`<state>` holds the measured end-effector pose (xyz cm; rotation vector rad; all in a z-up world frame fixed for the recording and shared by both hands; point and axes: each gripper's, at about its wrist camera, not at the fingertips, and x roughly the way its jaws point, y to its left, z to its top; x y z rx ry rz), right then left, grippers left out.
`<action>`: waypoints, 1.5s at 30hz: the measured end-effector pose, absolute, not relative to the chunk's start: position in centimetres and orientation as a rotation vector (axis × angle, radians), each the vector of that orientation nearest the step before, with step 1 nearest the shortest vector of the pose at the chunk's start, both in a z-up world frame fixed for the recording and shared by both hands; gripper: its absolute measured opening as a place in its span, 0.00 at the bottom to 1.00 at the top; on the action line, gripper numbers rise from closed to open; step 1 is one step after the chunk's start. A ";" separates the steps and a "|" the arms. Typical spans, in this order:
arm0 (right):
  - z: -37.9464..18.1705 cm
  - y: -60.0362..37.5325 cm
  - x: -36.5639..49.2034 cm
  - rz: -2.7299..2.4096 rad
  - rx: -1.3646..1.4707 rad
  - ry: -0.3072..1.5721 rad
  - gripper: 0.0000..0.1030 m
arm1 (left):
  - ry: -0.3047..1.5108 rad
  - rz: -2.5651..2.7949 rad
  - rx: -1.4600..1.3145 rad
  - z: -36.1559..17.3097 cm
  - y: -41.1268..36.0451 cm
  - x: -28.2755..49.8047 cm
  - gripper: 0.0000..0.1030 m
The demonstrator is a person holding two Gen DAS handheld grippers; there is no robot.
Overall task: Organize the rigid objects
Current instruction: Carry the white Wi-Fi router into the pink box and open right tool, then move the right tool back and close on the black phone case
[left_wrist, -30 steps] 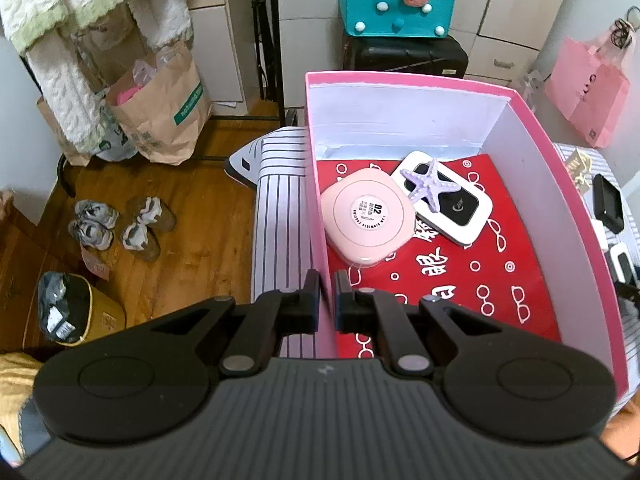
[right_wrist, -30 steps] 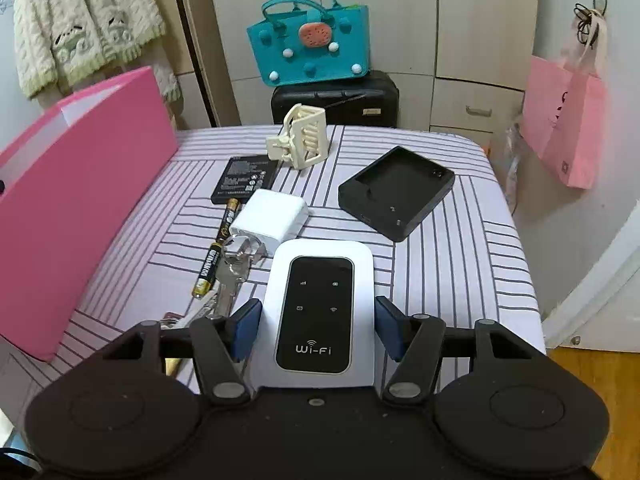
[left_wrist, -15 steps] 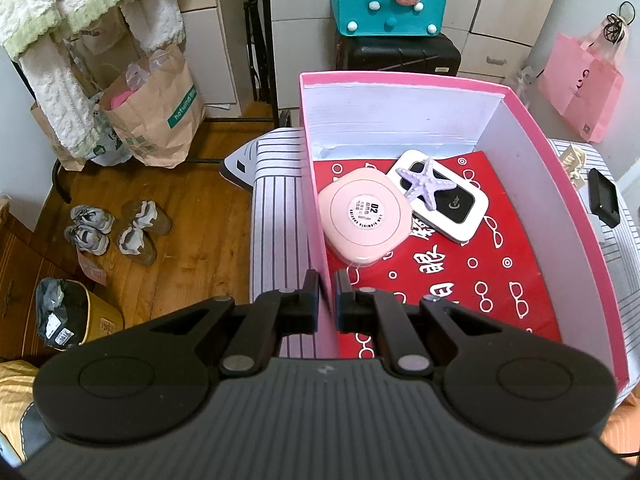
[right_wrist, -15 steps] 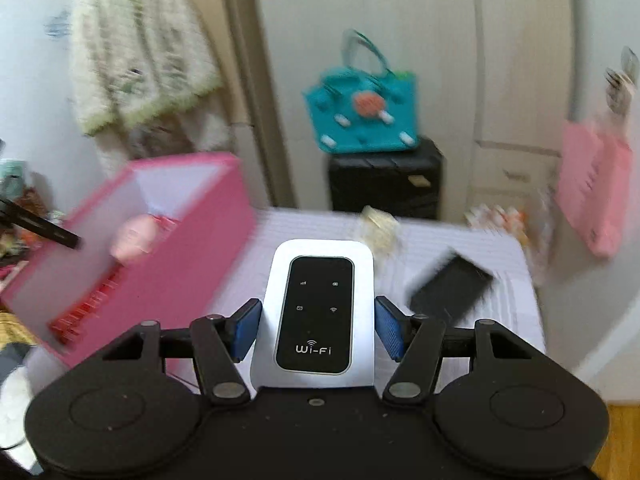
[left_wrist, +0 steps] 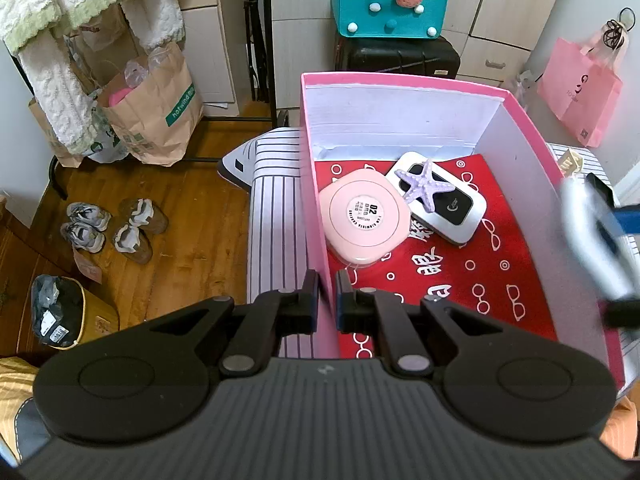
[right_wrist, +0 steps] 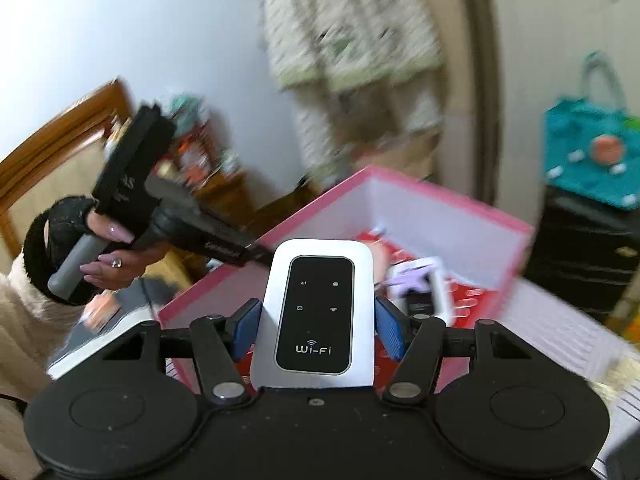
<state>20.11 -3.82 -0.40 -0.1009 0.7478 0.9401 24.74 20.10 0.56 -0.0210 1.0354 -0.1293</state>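
My left gripper (left_wrist: 327, 294) is clamped on the pink box's (left_wrist: 314, 216) left wall, low in the frame. My right gripper (right_wrist: 318, 330) pinches the Wi-Fi router (right_wrist: 318, 312) at frame centre.

A white Wi-Fi router (right_wrist: 320, 312) with a black glossy face is sitting flat between blue pads, above the near edge of an open pink box (left_wrist: 400, 84). Inside, on the red patterned floor, a round pink case (left_wrist: 366, 216) is lying beside another white router (left_wrist: 456, 208), which is bearing a purple starfish (left_wrist: 428, 188).
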 end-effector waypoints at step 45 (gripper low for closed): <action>0.3 -2.9 21.2 0.877 -0.357 0.707 0.69 | 1.033 -0.181 -0.002 0.4 20.5 24.9 0.09</action>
